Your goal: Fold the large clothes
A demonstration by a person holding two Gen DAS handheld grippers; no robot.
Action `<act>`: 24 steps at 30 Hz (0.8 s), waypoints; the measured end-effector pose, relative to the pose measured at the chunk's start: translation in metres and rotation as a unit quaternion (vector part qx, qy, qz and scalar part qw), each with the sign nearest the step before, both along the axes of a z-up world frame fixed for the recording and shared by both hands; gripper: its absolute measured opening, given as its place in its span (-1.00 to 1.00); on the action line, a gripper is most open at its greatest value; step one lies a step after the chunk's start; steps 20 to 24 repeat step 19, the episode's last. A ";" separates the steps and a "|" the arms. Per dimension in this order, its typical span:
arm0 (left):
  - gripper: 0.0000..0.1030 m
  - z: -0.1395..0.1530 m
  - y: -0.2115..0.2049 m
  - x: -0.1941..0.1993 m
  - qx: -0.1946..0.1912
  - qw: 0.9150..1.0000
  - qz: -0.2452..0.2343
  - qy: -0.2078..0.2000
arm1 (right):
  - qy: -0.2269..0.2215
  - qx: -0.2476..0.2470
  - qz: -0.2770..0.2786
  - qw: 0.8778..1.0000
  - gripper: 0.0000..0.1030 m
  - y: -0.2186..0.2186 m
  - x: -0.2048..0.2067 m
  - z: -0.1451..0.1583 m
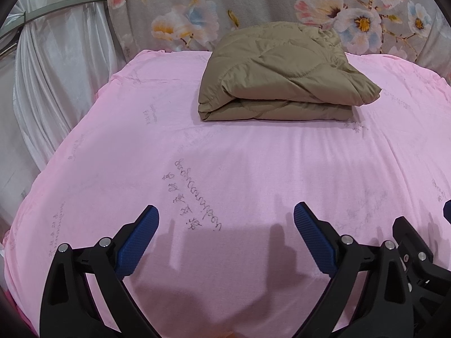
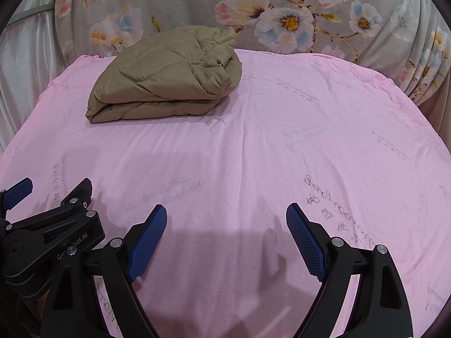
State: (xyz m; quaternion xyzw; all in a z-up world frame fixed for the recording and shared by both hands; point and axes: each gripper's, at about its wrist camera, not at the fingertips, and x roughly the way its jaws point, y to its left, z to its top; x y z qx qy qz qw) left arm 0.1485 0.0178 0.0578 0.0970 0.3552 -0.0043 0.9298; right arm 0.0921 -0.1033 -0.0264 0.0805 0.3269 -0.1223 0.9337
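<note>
Toward the far edge of the pink sheet (image 1: 141, 146) lies the quilted tan jacket (image 1: 282, 81), folded into a thick bundle. It appears soft, puffy and light, likely slick-faced; hems or corners offer the surest hold. Left gripper (image 1: 225, 236) and right gripper (image 2: 225, 236) hover well short of it, jaws spread wide, holding nothing.

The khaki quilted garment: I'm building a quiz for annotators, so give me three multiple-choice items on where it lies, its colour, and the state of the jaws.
1. Where does the khaki quilted garment lie?
A. far end of the pink sheet
B. between the jaws
C. on the floor

2. Its colour?
A. blue
B. khaki
C. white

3. The left gripper and right gripper are:
A. both shut
B. both open, empty
C. one holding cloth

Key: A, it sits near the floral curtain; B, plain khaki fabric; B, jaws stand apart over bare sheet.
</note>
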 end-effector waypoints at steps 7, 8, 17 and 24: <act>0.75 0.001 0.001 0.000 -0.001 1.000 -0.001 -0.005 | 0.001 -0.005 -0.001 1.000 0.66 -0.002 -0.002 0.000; 0.75 0.001 0.001 0.000 0.000 1.000 -0.001 -0.005 | 0.001 -0.004 -0.001 1.000 0.66 -0.001 -0.001 0.000; 0.71 0.001 0.001 0.001 0.001 1.000 -0.004 -0.002 | 0.003 -0.009 0.000 1.000 0.65 -0.002 -0.001 -0.001; 0.71 0.001 0.001 0.001 0.002 1.000 -0.003 -0.002 | 0.004 -0.009 0.000 1.000 0.65 -0.004 -0.002 0.000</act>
